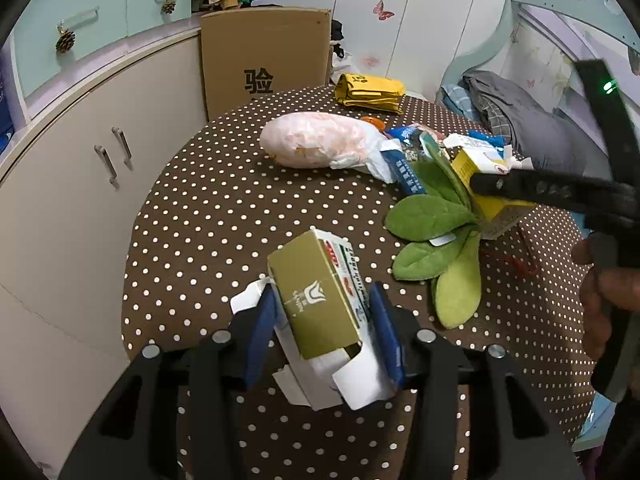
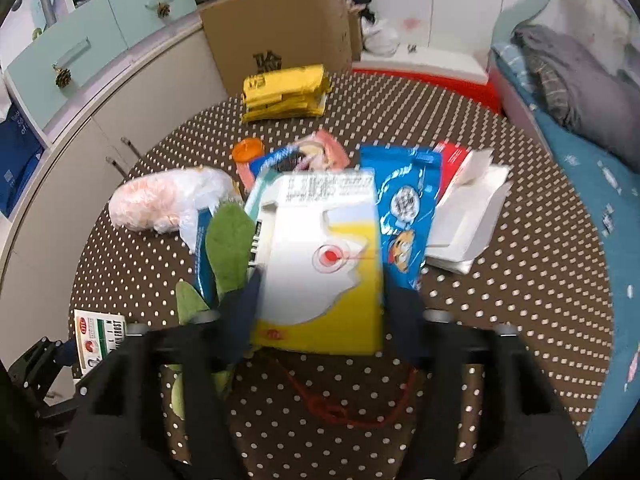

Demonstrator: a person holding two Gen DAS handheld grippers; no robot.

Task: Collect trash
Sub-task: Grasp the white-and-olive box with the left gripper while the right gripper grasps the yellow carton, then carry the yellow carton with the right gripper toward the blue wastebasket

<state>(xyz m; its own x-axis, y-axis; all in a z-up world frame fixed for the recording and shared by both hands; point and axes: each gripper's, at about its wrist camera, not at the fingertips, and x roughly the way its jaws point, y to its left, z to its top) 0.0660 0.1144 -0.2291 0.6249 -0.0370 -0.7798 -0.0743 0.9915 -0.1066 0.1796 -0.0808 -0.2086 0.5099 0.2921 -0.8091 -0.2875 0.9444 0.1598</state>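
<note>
My left gripper (image 1: 324, 320) is shut on a gold and white carton (image 1: 320, 304) with torn white flaps, held just above the dotted brown table (image 1: 208, 208). My right gripper (image 2: 320, 304) is shut on a yellow and white box (image 2: 320, 264); in the left wrist view the same box (image 1: 480, 168) sits at the right under the black right gripper. A green leaf-shaped plush (image 1: 436, 240) lies against that box and shows in the right wrist view (image 2: 228, 244). Blue snack wrappers (image 2: 404, 208) and a white open box (image 2: 468, 220) lie behind it.
A pink-filled plastic bag (image 1: 316, 140) lies mid-table. A folded yellow bag (image 1: 370, 90) sits at the far edge, an orange cap (image 2: 248, 148) near the wrappers. A cardboard box (image 1: 264, 56) stands behind the table, cabinets on the left, a bed on the right. A red string (image 2: 340, 408) lies near me.
</note>
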